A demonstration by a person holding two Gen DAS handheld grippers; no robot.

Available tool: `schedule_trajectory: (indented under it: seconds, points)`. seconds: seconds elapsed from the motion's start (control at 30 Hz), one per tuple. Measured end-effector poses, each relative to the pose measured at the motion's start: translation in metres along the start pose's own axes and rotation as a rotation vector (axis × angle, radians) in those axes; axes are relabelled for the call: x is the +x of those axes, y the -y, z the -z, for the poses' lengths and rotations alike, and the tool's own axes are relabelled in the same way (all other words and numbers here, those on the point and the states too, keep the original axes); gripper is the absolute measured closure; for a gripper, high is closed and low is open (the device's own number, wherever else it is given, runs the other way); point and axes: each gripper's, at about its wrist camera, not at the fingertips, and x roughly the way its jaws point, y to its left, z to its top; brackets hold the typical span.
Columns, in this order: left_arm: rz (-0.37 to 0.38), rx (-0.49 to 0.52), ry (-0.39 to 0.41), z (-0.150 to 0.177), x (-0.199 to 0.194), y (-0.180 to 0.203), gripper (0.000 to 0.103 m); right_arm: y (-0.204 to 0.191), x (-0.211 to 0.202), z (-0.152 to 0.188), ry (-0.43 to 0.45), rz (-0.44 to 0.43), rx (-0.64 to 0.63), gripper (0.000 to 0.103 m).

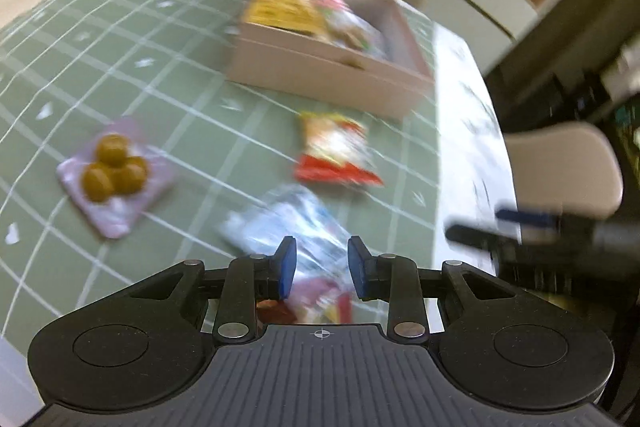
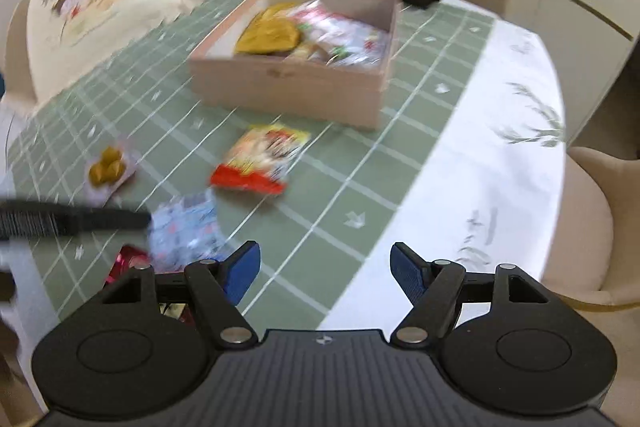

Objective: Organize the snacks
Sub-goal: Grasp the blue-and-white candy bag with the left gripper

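Left gripper – narrowly apart, empty, over blue-white snack packet | right gripper – wide apart, empty | red-yellow packet ahead, short of pink box – likely destination, partly filled

**Even indoor light, motion blur, strong fisheye bend**

Both views are evenly and softly lit; no hard shadows are cast on the bench, and no light source is seen. Mild glare is found on the white cloth at the right. Heavy motion smear is seen in the left wrist view: the box, the packets and the grid lines are streaked. A lighter blur is shown in the right wrist view. Each gripper body is rendered sharp in its own view. Straight grid lines are bowed toward the edges, and the corners are vignetted dark.
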Motion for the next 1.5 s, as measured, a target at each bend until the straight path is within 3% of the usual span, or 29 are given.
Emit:
schedule_trajectory:
  seconds: [0.07, 0.2, 0.3, 0.4, 0.5, 0.57, 0.67, 0.77, 0.87, 0.93, 1.0, 1.1, 1.13, 1.2, 1.3, 1.37, 1.5]
  points:
    - [-0.058, 0.085, 0.017, 0.014, -0.001, 0.017, 0.071, 0.008, 0.001, 0.002, 0.023, -0.01, -0.021, 0.028]
    - [-0.114, 0.161, 0.012, 0.039, 0.004, 0.032, 0.071, 0.021, 0.022, 0.012, 0.044, -0.041, -0.076, 0.026]
    - [-0.18, 0.218, -0.013, 0.046, 0.007, 0.043, 0.069, 0.027, 0.025, 0.017, 0.045, -0.097, -0.021, 0.026]
    - [-0.315, 0.322, 0.001, 0.055, 0.008, 0.045, 0.068, 0.029, 0.024, 0.017, 0.058, -0.152, -0.022, 0.026]
    - [-0.378, 0.24, 0.02, 0.053, 0.0, 0.028, 0.058, 0.026, 0.027, 0.016, 0.079, -0.129, -0.059, 0.026]
    - [-0.366, 0.108, 0.037, 0.049, -0.011, 0.016, 0.063, 0.028, 0.027, 0.017, 0.076, -0.149, -0.052, 0.026]
    - [-0.235, -0.074, 0.073, 0.034, -0.025, 0.005, 0.063, 0.031, 0.028, 0.018, 0.061, -0.173, -0.04, 0.026]
    - [-0.248, 0.02, 0.105, 0.017, -0.014, 0.027, 0.063, 0.03, 0.033, 0.014, 0.058, -0.167, -0.033, 0.026]
    - [-0.242, 0.162, 0.064, 0.009, 0.018, 0.052, 0.061, 0.028, 0.033, 0.011, 0.074, -0.12, -0.01, 0.026]
    - [-0.285, 0.283, 0.017, 0.017, 0.039, 0.064, 0.06, 0.031, 0.035, 0.01, 0.066, -0.126, 0.007, 0.026]
    - [-0.348, 0.387, 0.026, 0.028, 0.043, 0.069, 0.059, 0.033, 0.04, 0.011, 0.054, -0.093, -0.01, 0.026]
    - [-0.442, 0.412, 0.043, 0.033, 0.038, 0.054, 0.059, 0.042, 0.037, 0.016, 0.052, -0.063, 0.016, 0.026]
    - [-0.446, 0.393, 0.04, 0.032, 0.037, 0.045, 0.059, 0.046, 0.037, 0.018, 0.046, -0.073, 0.031, 0.026]
    - [-0.362, 0.318, -0.003, 0.027, 0.037, 0.03, 0.059, 0.05, 0.037, 0.021, 0.034, -0.08, 0.04, 0.026]
    - [-0.225, 0.198, -0.03, 0.017, 0.037, 0.017, 0.04, 0.051, 0.04, 0.022, 0.03, -0.083, 0.047, 0.026]
    - [-0.161, 0.108, -0.03, 0.011, 0.029, 0.012, 0.039, 0.051, 0.04, 0.02, 0.032, -0.084, 0.052, 0.026]
    - [-0.167, -0.013, 0.056, 0.005, 0.015, 0.01, 0.04, 0.046, 0.036, 0.019, 0.038, -0.097, 0.036, 0.026]
